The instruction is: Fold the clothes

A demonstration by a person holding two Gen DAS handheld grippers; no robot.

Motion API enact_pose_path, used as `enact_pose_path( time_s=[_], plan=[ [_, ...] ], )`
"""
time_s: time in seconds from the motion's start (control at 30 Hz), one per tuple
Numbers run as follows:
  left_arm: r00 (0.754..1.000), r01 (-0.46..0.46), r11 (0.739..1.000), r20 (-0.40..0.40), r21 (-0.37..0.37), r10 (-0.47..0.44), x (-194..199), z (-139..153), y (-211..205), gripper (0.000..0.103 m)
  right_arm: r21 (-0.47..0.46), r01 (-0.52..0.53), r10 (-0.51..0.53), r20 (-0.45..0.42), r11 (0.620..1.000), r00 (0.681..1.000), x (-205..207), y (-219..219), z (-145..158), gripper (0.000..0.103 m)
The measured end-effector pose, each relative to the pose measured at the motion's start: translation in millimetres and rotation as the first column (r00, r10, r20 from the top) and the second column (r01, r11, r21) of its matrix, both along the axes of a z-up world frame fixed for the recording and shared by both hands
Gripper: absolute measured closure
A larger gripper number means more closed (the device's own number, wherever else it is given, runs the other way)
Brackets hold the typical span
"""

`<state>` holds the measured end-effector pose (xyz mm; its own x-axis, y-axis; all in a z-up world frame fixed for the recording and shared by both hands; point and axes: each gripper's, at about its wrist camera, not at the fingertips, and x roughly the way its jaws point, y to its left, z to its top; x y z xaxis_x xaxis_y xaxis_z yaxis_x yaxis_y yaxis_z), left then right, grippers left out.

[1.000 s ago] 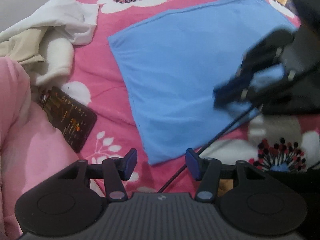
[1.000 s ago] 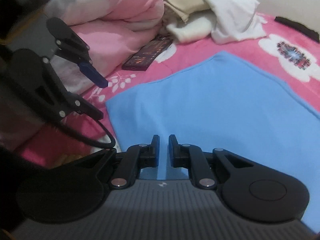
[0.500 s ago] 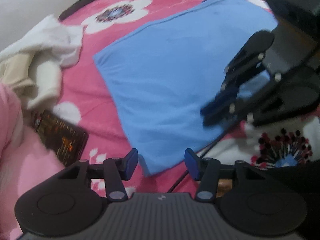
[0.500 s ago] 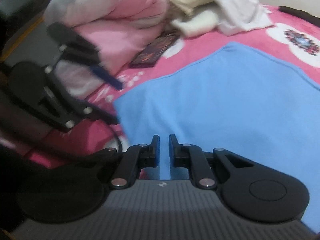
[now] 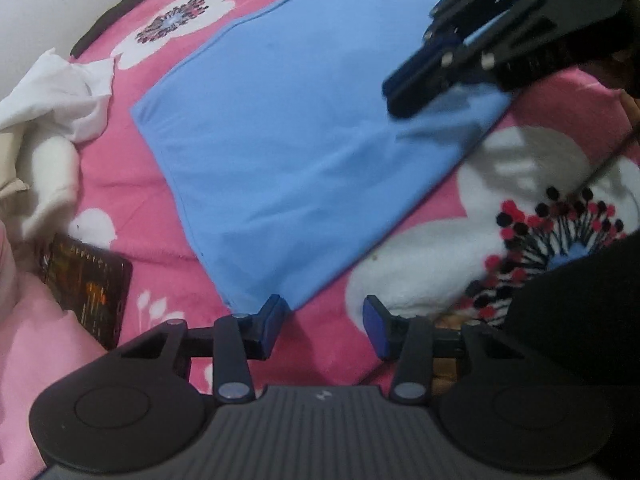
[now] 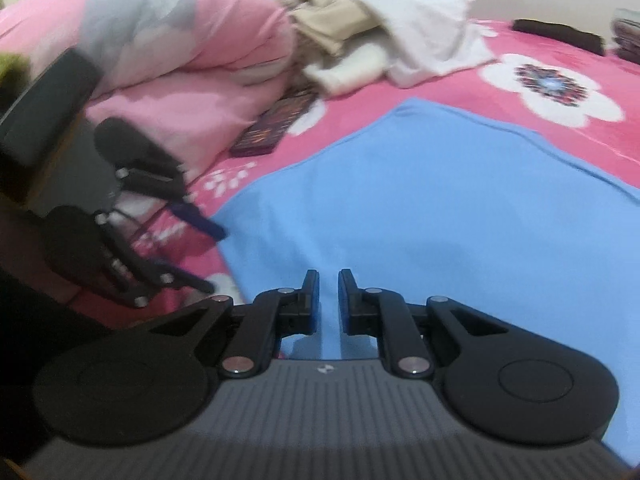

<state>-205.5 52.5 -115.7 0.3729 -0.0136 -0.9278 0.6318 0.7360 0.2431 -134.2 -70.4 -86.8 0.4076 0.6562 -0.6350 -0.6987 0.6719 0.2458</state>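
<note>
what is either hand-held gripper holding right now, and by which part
Nothing yet. The left hand-held gripper is open at the blue cloth's near corner; the right hand-held gripper, nearly shut, grips nothing visible.

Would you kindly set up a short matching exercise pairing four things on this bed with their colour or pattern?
Things:
1. spread cloth
2. bedspread
3. crumpled garment
4. quilt

Descriptions:
A. white
B. plain light blue
C. pale pink, bundled up
D. bright pink with large white flowers

Pairs: 1-B, 2-D, 3-A, 4-C
</note>
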Motion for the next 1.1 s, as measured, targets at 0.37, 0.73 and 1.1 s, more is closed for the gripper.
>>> enact_pose_path(
  time_s=[0.37, 0.73, 1.1],
  plan=[
    [0.991, -0.119, 0.991, -0.058, 0.068, 0.123, 18, 20, 15, 0.042, -0.037, 0.092, -0.095, -0.092, 0.995, 0.991, -16, -27, -12, 0.09],
    [0.946, -0.32, 0.947, 0.046, -0.038, 0.322, 67, 61, 47, 0.037, -0.127, 0.233, -0.239, -0.029, 0.964, 0.971, -2, -68, 40, 0.08],
    [0.835, -0.529, 0.804, 0.006, -0.273, 0.551, 76, 85, 55, 0.033, -0.043, 0.314, -0.316, -0.07, 0.948, 0.946, 46, -81, 105, 0.074]
  ],
)
